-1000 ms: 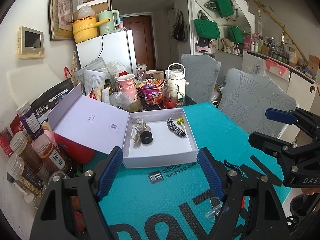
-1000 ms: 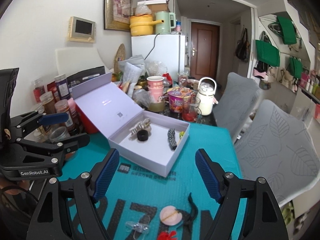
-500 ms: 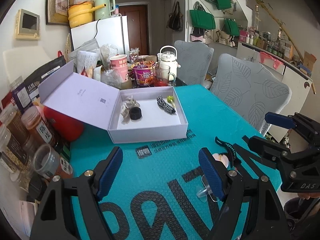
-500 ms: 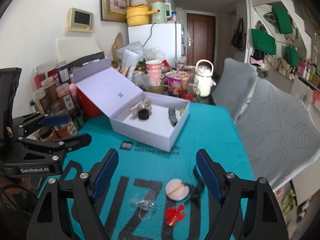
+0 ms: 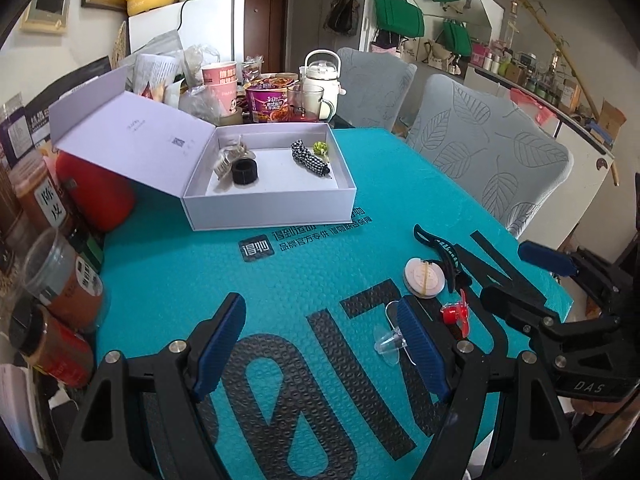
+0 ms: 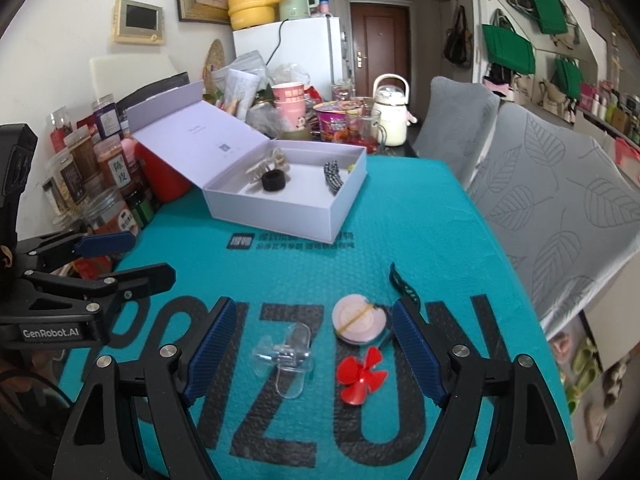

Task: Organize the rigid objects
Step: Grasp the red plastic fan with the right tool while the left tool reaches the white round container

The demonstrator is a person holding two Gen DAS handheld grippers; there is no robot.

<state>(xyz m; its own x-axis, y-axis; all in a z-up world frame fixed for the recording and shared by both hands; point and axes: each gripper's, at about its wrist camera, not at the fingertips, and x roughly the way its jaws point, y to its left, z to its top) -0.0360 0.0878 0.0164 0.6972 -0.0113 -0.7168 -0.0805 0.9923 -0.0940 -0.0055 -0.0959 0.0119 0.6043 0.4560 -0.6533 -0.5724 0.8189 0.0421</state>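
An open white box [image 5: 272, 200] stands at the back of the teal mat [image 5: 312, 272]. It holds a black ring [image 5: 244, 171], a beige claw clip [image 5: 230, 158] and a checkered clip [image 5: 308, 158]. Nearer on the mat lie a clear propeller [image 6: 286, 354], a red propeller [image 6: 362, 376], a pink round disc [image 6: 358, 318] with a yellow band, and a black clip [image 6: 404, 286]. My right gripper [image 6: 314, 344] hangs open above the two propellers and the disc, touching none. To their left, my left gripper [image 5: 320, 340] is open over bare mat.
Spice jars [image 6: 80, 164] and a red container [image 5: 96, 196] crowd the mat's left edge. Cups [image 6: 288, 106], a noodle bowl [image 6: 334, 120], a glass mug and a white kettle [image 6: 390, 114] stand behind the box. Two grey chairs [image 6: 560, 208] flank the right side.
Both grippers have sunk and tipped down toward the mat. The box has slid up and away in both views, and the small items on the mat have come between the right gripper's fingers.
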